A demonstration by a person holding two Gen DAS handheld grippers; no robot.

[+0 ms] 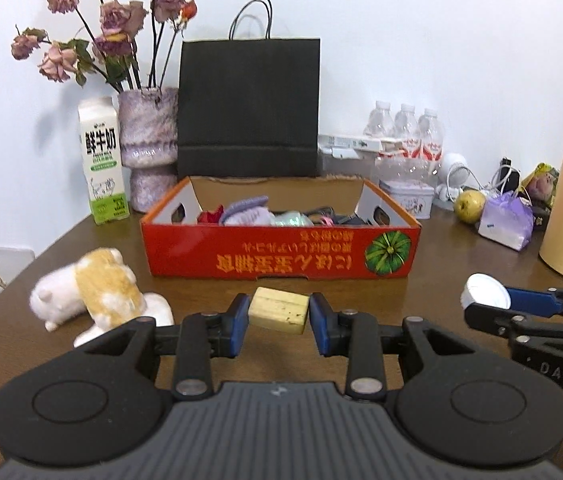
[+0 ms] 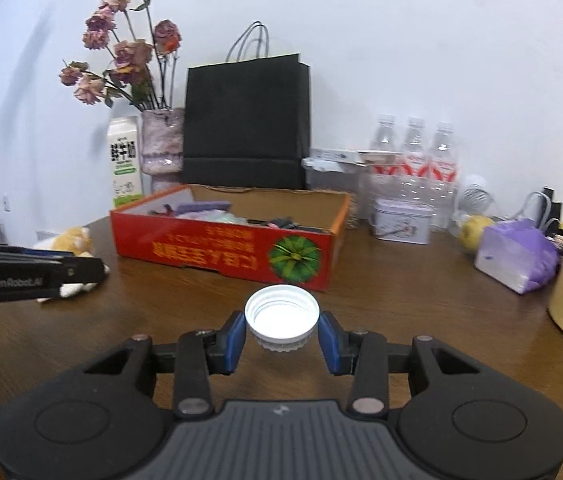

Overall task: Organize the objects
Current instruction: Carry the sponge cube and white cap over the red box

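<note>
Our left gripper is clamped on a small pale wooden block, the blue pads pressing its two short ends so that its long axis runs across the jaws, level and side to side. Straight ahead of it we see the red cardboard box, lying broadside to us with its long wall parallel to the block, so we judge that this load only needs to go forward and over the near wall. To the right, our right gripper is closed on a white bottle cap, mouth facing up, pinched at its rim between both pads. From there the box lies ahead and a little to the left, its pumpkin-printed corner nearest. We judge the left hand the more squarely lined up with the box opening, while the right must angle leftward to clear that corner. Both loads hang above the brown table, short of the box.
</note>
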